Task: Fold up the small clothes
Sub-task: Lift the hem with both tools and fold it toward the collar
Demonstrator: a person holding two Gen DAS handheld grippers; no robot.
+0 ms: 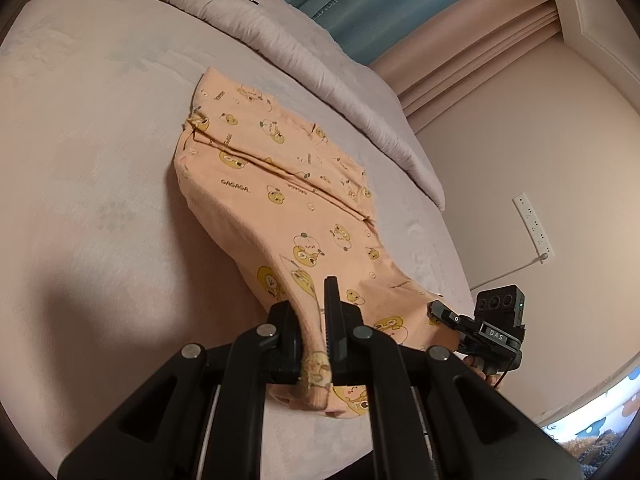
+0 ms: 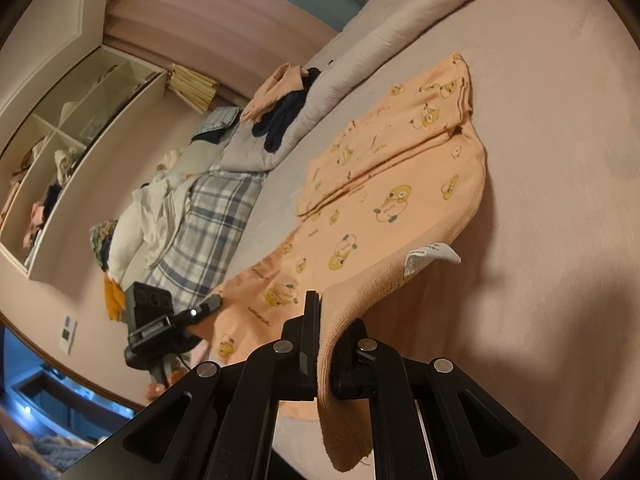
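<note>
Peach duck-print garment (image 1: 280, 184) lies partly folded on the pinkish bed sheet (image 1: 100, 140), far end flat, near edge raised off the bed. Left gripper (image 1: 314, 332) is pinched tight on one near corner of the fabric; right gripper (image 2: 328, 344) is clamped on the other w/ cloth draping down btwn its fingers. White care label (image 2: 430, 256) sticks out from the lifted edge; rumpled grey quilt (image 1: 320, 68) sits beyond along the bed's far side.

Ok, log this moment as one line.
left tool: shut on orange garment | right tool: shut on garment | near edge lifted | far end on bed
</note>
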